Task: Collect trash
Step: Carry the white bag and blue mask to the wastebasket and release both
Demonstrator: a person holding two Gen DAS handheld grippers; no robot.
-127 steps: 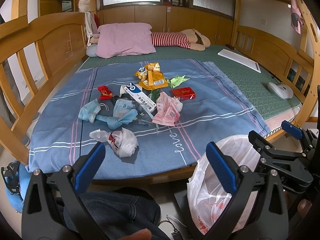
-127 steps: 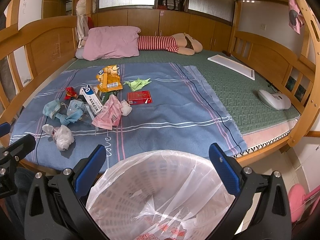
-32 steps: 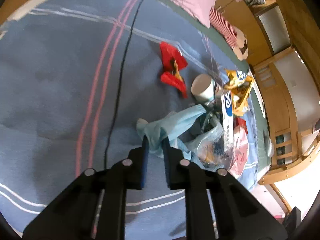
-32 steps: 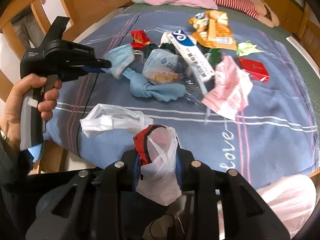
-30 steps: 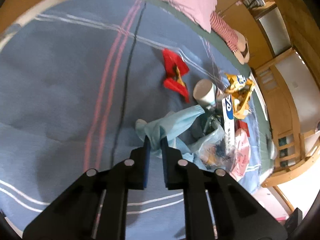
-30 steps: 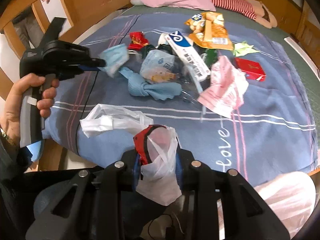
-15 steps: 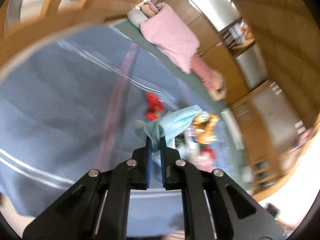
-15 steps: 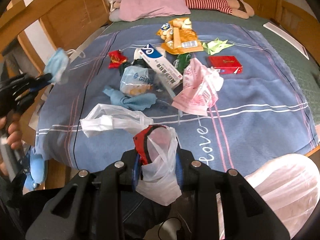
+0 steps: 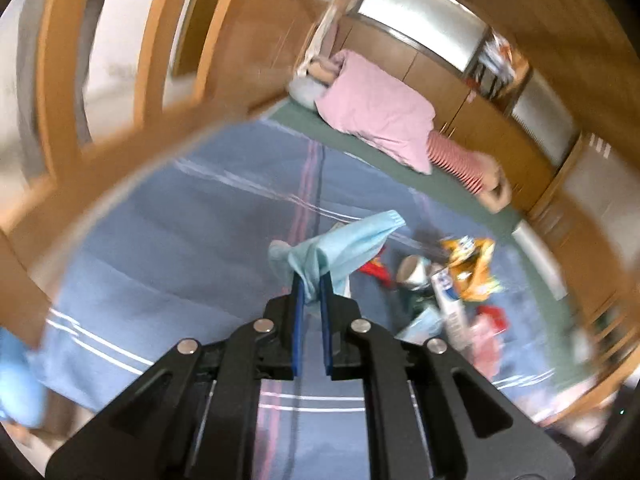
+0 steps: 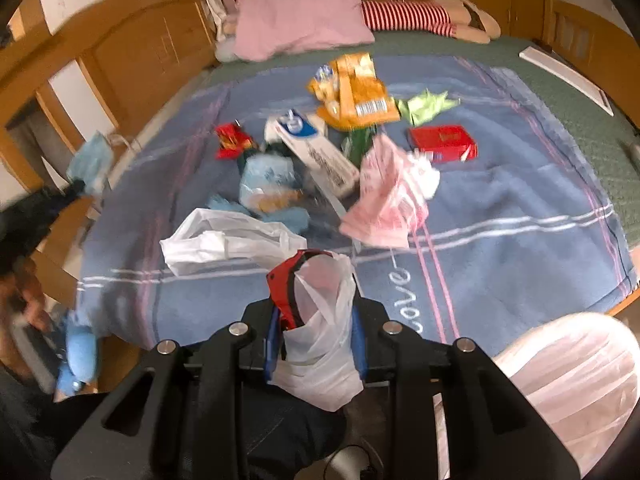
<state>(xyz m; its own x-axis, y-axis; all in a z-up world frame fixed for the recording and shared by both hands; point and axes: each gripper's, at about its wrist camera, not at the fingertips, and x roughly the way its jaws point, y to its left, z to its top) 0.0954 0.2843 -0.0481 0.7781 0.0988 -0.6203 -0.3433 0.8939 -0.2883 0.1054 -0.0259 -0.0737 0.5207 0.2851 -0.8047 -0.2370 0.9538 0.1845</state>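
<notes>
My left gripper (image 9: 311,292) is shut on a light blue face mask (image 9: 340,246), held in the air above the blue blanket (image 9: 192,248). In the right wrist view the same mask (image 10: 90,160) shows blurred at the far left, over the bed's edge. My right gripper (image 10: 316,320) is shut on a crumpled white plastic bag (image 10: 320,344) with something red inside. More white plastic (image 10: 228,242) lies on the blanket just beyond it. The trash pile holds a pink bag (image 10: 388,196), a red box (image 10: 444,142), an orange snack bag (image 10: 356,92) and a white-blue carton (image 10: 316,148).
A bin lined with a white bag (image 10: 568,380) stands at the lower right, beside the bed. A pink pillow (image 10: 300,20) and a striped plush toy (image 10: 412,16) lie at the head. A wooden rail (image 10: 120,52) runs along the left side. A hand (image 10: 28,296) grips the left tool.
The left gripper has lifted the mask off the blanket and carried it up and left, away from the pile. The right gripper keeps its bag and has drawn back a little.
</notes>
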